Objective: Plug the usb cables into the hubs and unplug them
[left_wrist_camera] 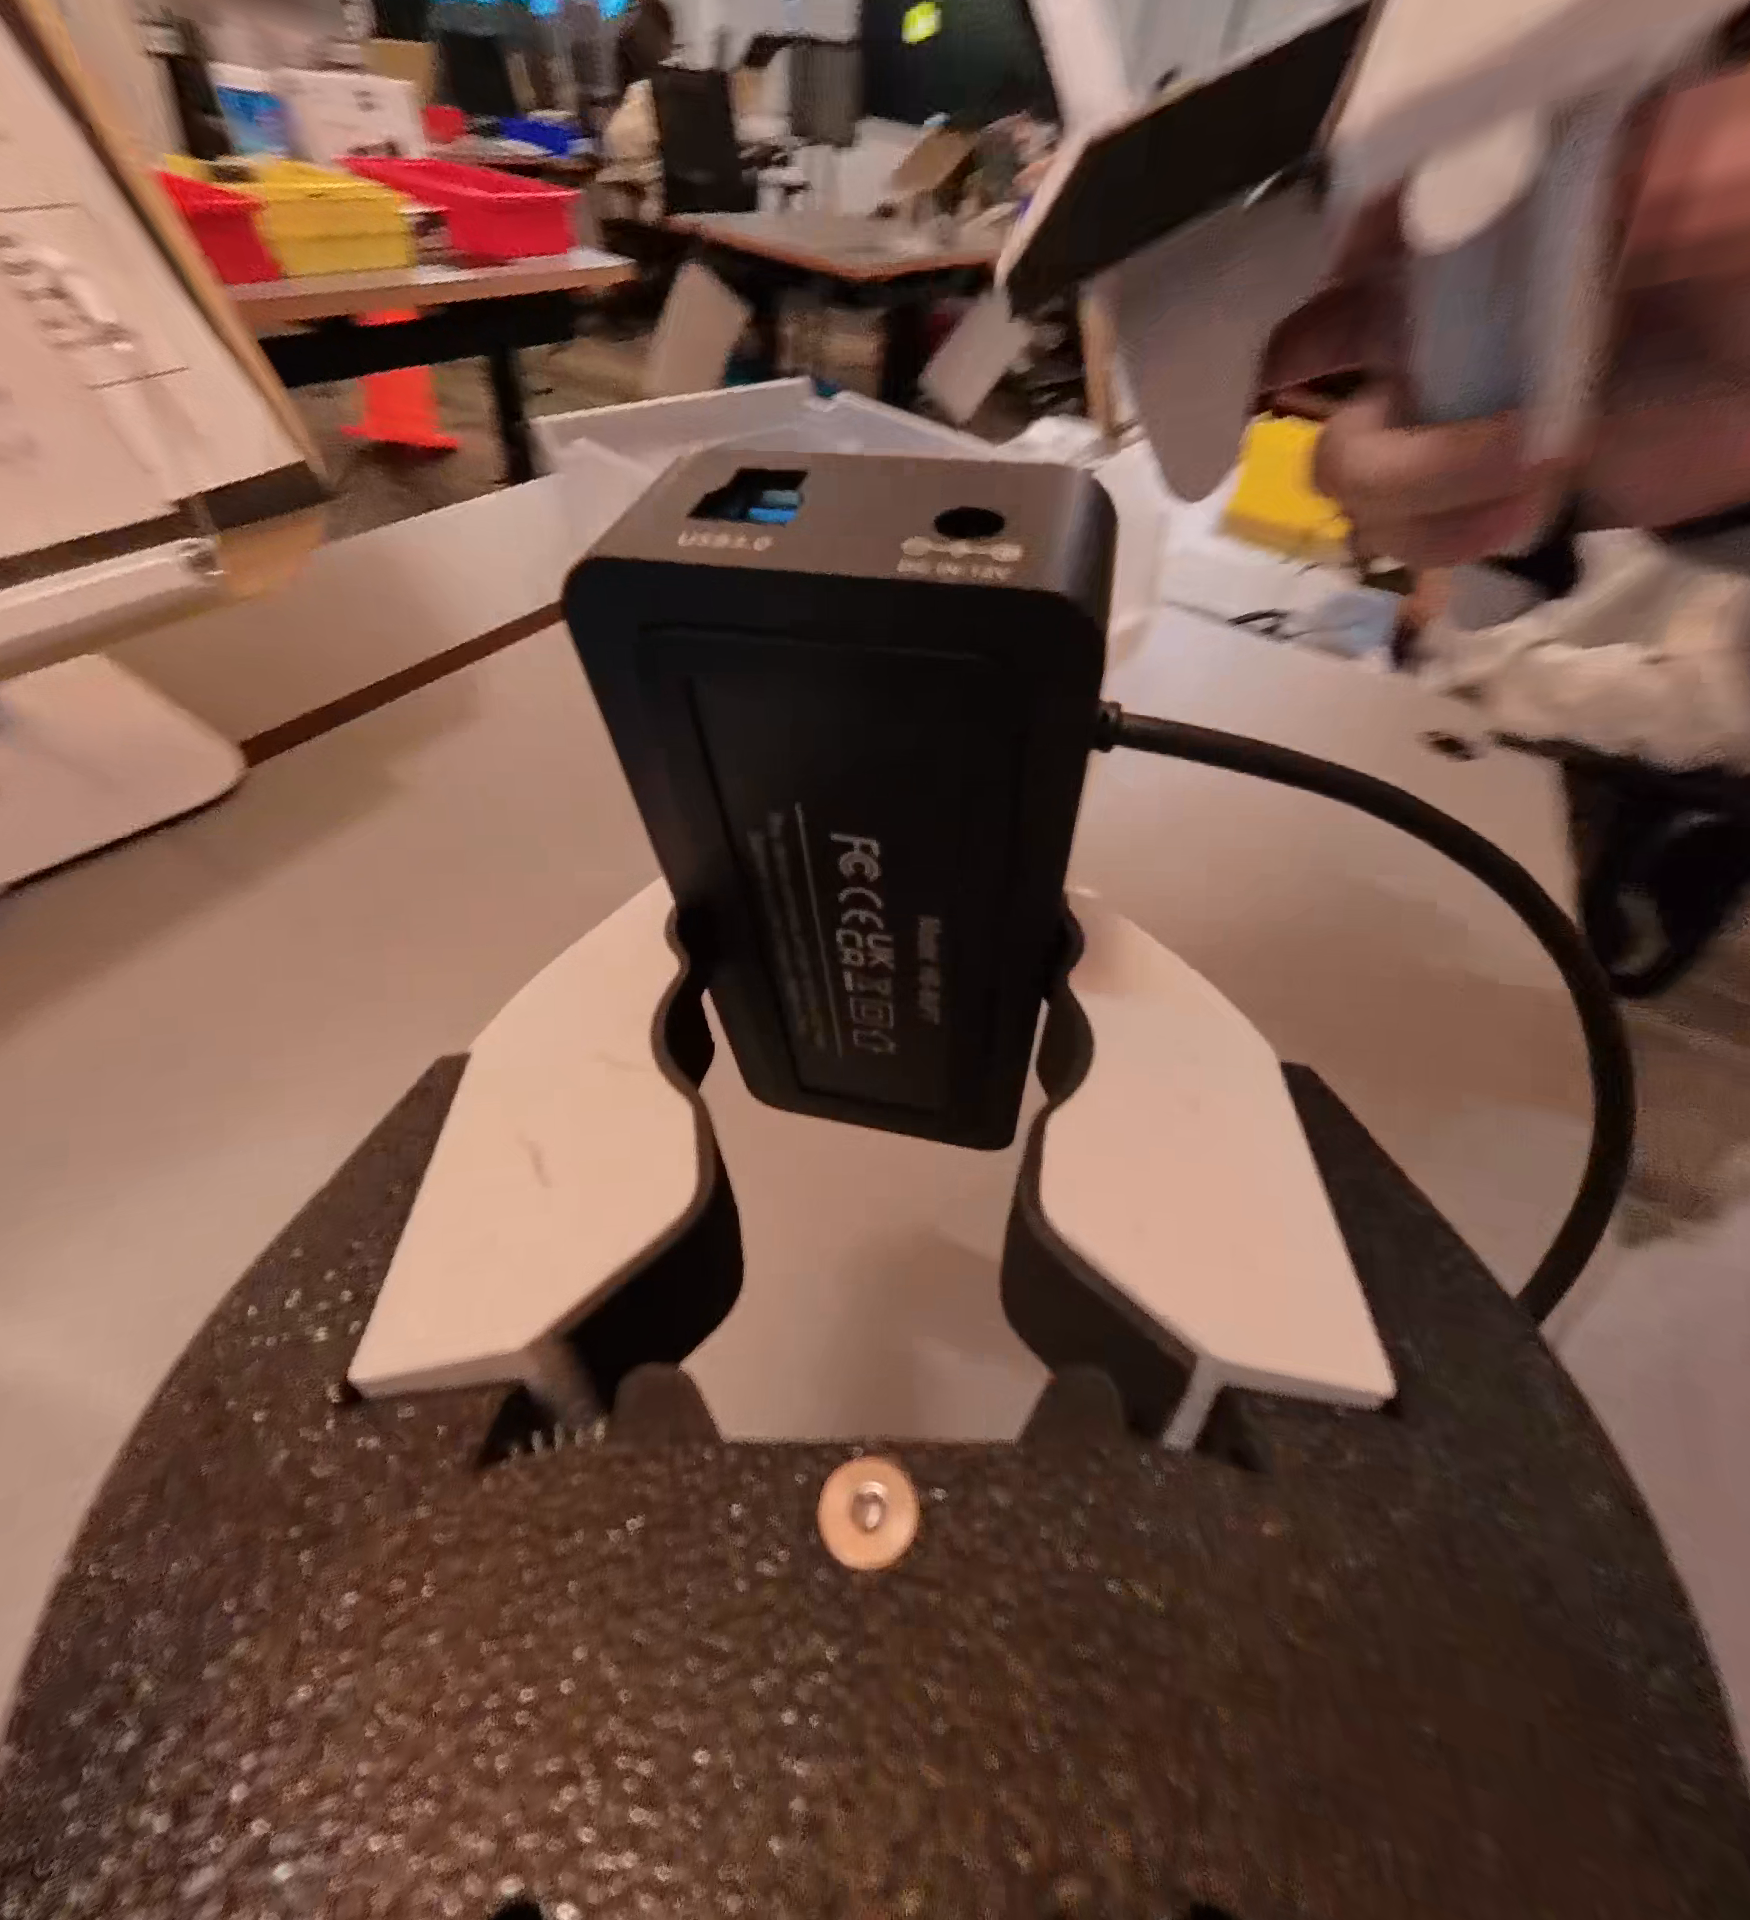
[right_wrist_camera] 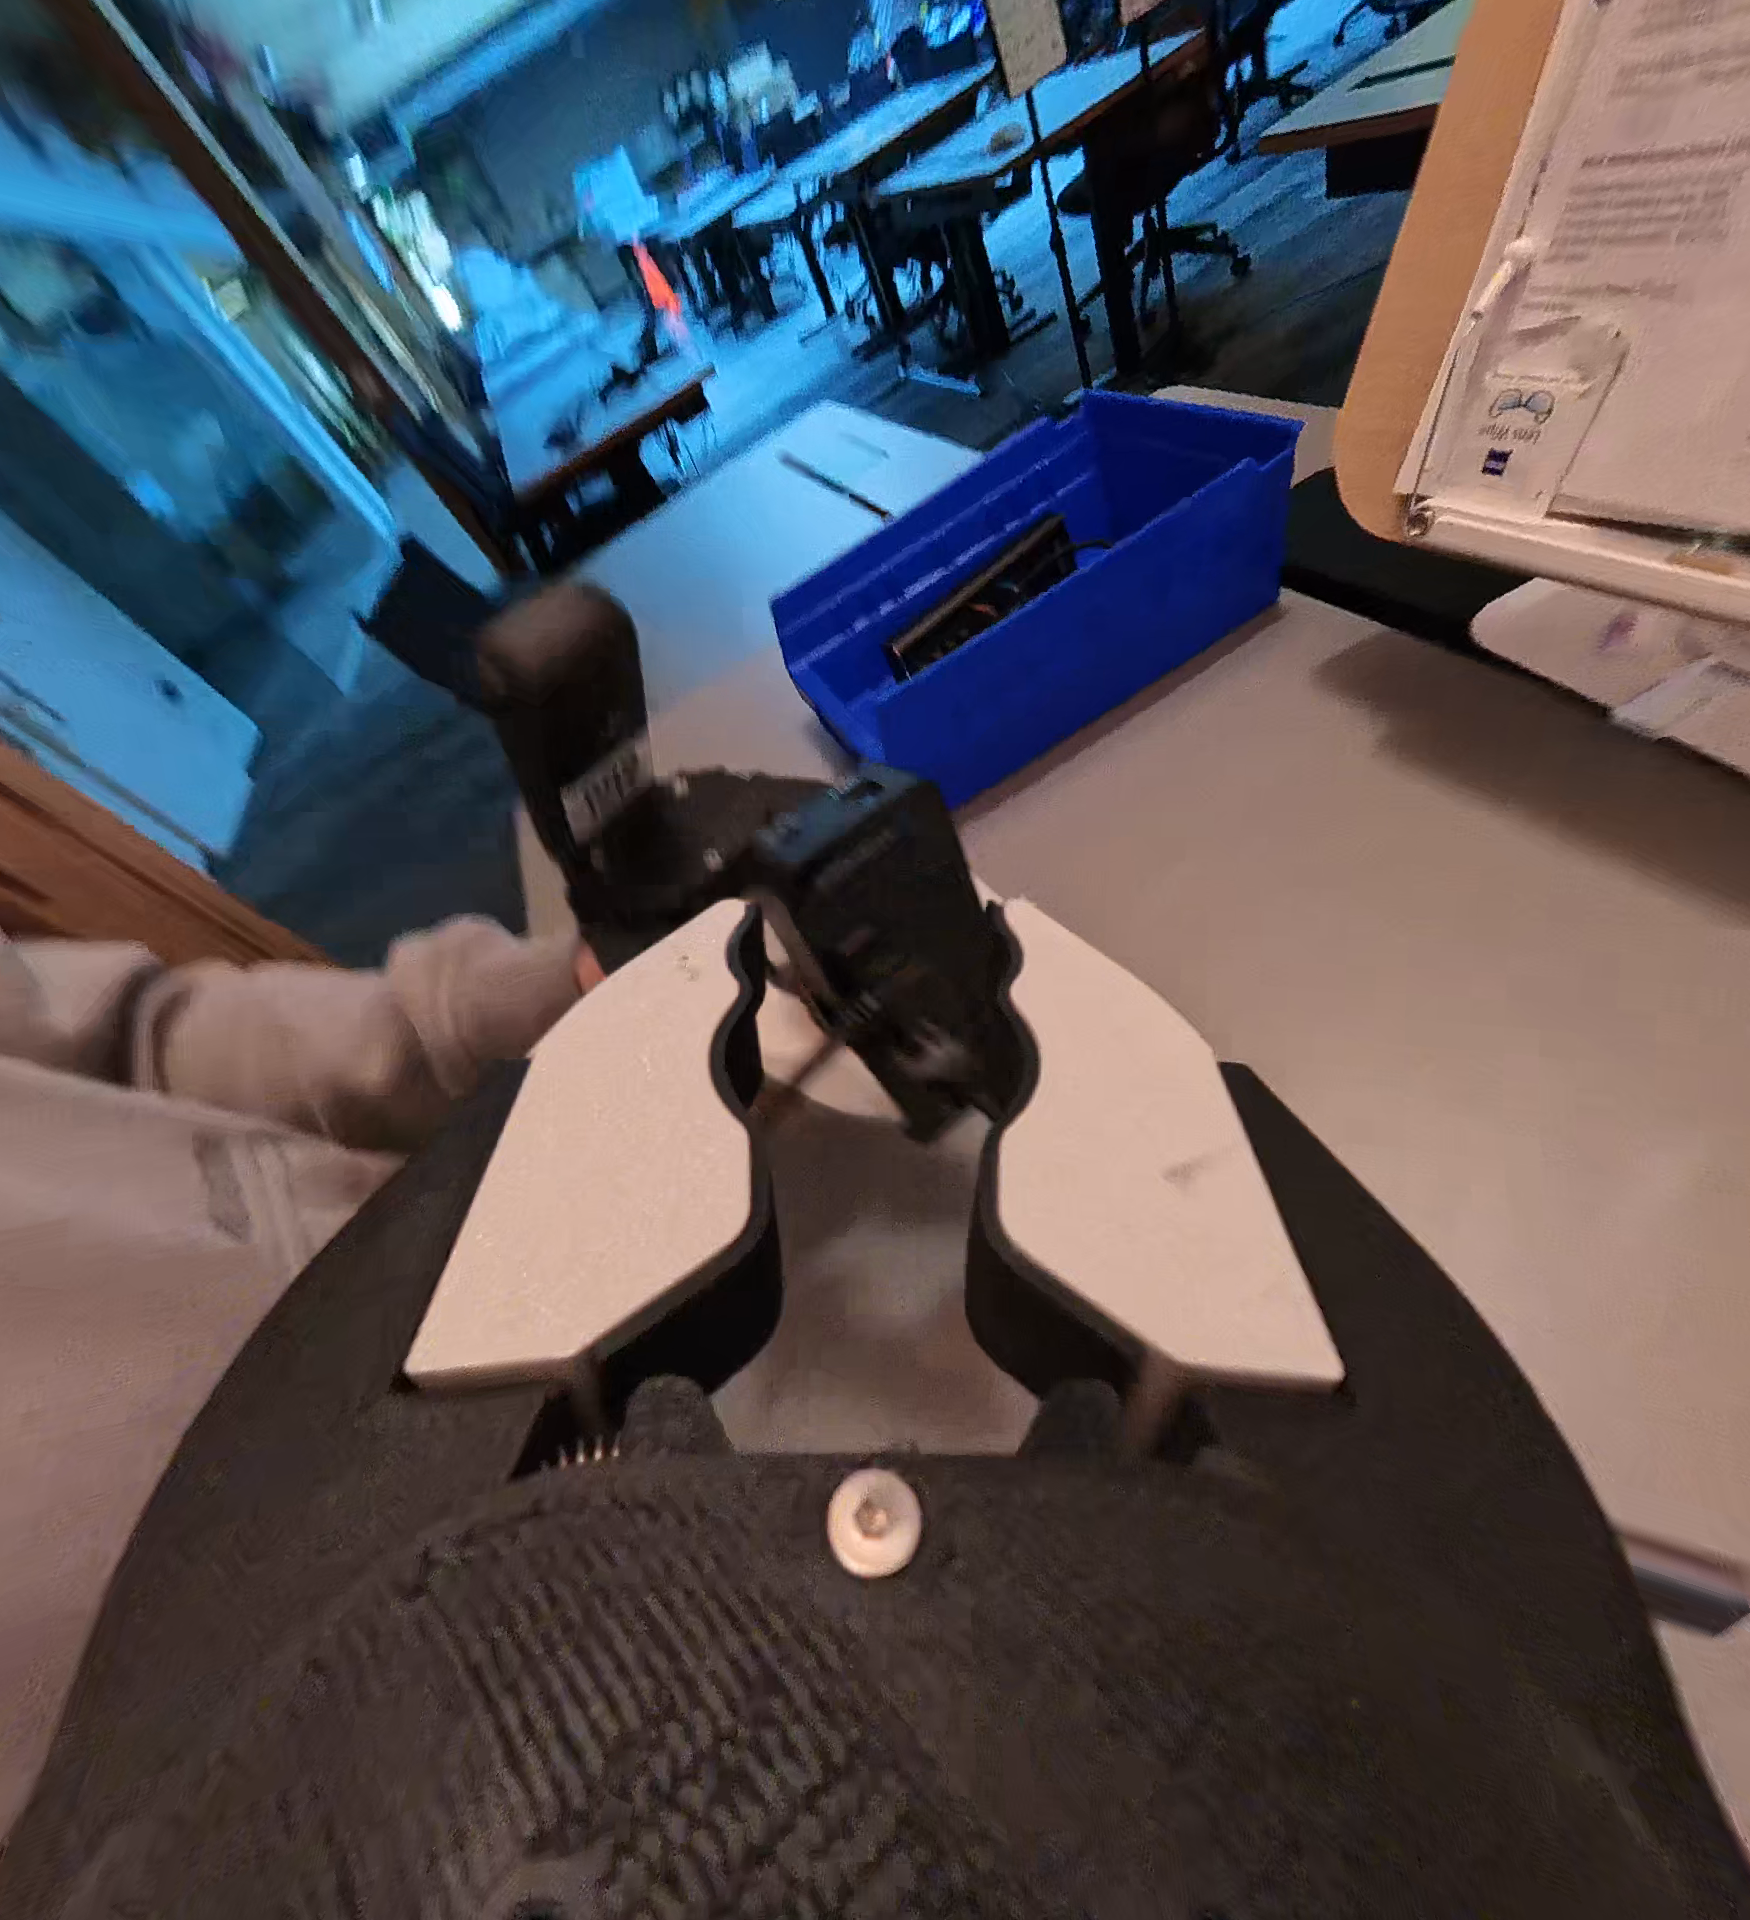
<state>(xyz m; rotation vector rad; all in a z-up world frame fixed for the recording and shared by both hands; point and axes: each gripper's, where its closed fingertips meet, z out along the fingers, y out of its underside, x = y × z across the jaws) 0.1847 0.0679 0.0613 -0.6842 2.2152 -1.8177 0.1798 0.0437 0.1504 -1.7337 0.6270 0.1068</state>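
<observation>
Both fingers (left_wrist_camera: pixel 705 1081) of your left gripper (left_wrist_camera: pixel 871 997) are clamped on the lower end of a black hub (left_wrist_camera: pixel 850 790), which stands lifted above the grey worktop (left_wrist_camera: pixel 227 1039). Its long axis runs straight away from the camera, the far end pointing up and outward. That end face carries a blue-lined socket (left_wrist_camera: pixel 762 497) and a round power jack (left_wrist_camera: pixel 970 523). White printed marks and small text sit on the flat face turned toward you, by the fingers. A black cable (left_wrist_camera: pixel 1473 831) leaves the hub's right side and curves down in a loop toward the worktop.

Your right gripper (right_wrist_camera: pixel 876 997) holds the same hub (right_wrist_camera: pixel 881 935) between its fingers (right_wrist_camera: pixel 1099 1039), though blur hides how firmly they press; it leans up and to the left there. Beyond it the left gripper's dark handle (right_wrist_camera: pixel 570 717) shows, with a pale sleeve (right_wrist_camera: pixel 310 1029) behind.

On the worktop past the hub sits a blue bin (right_wrist_camera: pixel 1110 613) with dark items inside. A board with pinned papers (right_wrist_camera: pixel 1660 270) leans at the right edge; the sheets bear print. Red and yellow bins (left_wrist_camera: pixel 351 223) rest on a far table, an orange cone (left_wrist_camera: pixel 403 379) stands on the floor beneath it, and more tables fill the blurred room.
</observation>
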